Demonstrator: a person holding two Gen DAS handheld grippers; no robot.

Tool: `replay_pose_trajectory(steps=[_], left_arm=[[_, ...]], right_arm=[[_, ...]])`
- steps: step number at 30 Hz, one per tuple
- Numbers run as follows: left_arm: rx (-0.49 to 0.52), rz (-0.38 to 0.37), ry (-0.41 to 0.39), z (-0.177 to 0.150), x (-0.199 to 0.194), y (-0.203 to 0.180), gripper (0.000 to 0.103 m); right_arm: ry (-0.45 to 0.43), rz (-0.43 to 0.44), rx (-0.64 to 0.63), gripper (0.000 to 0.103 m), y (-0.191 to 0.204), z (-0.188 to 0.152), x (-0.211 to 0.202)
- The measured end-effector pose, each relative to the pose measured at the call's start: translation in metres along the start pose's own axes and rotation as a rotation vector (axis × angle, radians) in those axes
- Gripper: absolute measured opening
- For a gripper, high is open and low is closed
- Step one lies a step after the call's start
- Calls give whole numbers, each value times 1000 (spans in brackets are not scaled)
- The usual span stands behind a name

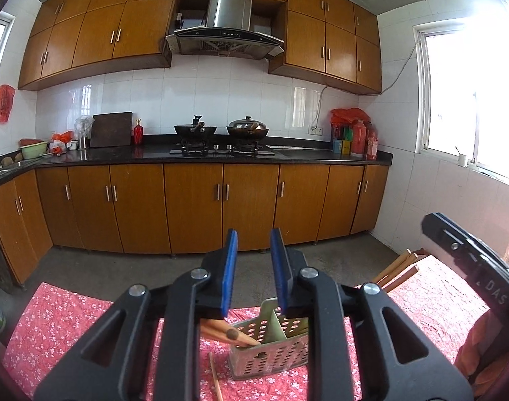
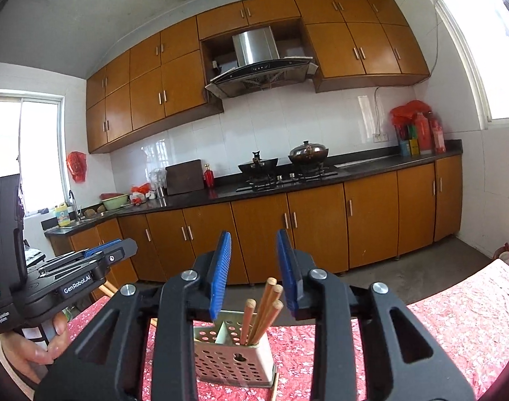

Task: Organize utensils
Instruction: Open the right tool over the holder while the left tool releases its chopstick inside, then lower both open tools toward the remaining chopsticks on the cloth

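Right wrist view looks forward across a kitchen, with the right gripper (image 2: pixel 252 270) held above a tabletop (image 2: pixel 455 320) covered in red floral cloth. Its two blue-padded jaws stand apart and grip nothing. Directly below and just ahead of them sits a perforated metal utensil holder (image 2: pixel 232 364), with several wooden chopsticks (image 2: pixel 261 310) standing in its right-hand compartment, their long axes near upright and leaning slightly right, tips rising into the gap between the jaws. One loose chopstick (image 2: pixel 274 386) lies on the cloth against the holder's near right corner. The left gripper (image 1: pixel 252 270) hovers to the left, jaws also apart and empty. From the left wrist view, the holder sits below and slightly right of the jaws, and a loose chopstick (image 1: pixel 216 379) lies flat just left of the holder, its long axis running toward the camera. That piece seems nearer the left gripper.
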State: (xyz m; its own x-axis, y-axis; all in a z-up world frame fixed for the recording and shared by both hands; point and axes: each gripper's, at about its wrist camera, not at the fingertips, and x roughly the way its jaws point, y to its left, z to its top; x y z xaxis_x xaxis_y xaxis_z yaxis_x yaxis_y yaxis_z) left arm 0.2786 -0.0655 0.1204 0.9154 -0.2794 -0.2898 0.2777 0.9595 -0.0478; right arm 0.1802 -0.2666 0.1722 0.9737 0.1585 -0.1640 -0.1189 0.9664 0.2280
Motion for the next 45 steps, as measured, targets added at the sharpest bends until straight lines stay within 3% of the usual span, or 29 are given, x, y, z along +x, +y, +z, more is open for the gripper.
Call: replay_pose_trajectory(steps=[7, 15, 21, 25, 33, 45], left_arm=[[-2, 49, -26, 0, -35, 10, 26], [1, 143, -12, -26, -87, 33, 29], [-8, 220, 90, -77, -106, 58, 31], [-36, 244, 175, -109, -102, 71, 31], [-50, 240, 272, -142, -89, 77, 31], [-58, 142, 392, -174, -57, 49, 35]], right_arm=[[48, -73, 4, 32, -18, -12, -37], [304, -173, -15, 32, -31, -78, -50], [533, -201, -6, 32, -30, -140, -43], [628, -183, 3, 32, -23, -169, -34], [709, -140, -12, 32, 0, -194, -18], [740, -123, -36, 32, 11, -205, 2]])
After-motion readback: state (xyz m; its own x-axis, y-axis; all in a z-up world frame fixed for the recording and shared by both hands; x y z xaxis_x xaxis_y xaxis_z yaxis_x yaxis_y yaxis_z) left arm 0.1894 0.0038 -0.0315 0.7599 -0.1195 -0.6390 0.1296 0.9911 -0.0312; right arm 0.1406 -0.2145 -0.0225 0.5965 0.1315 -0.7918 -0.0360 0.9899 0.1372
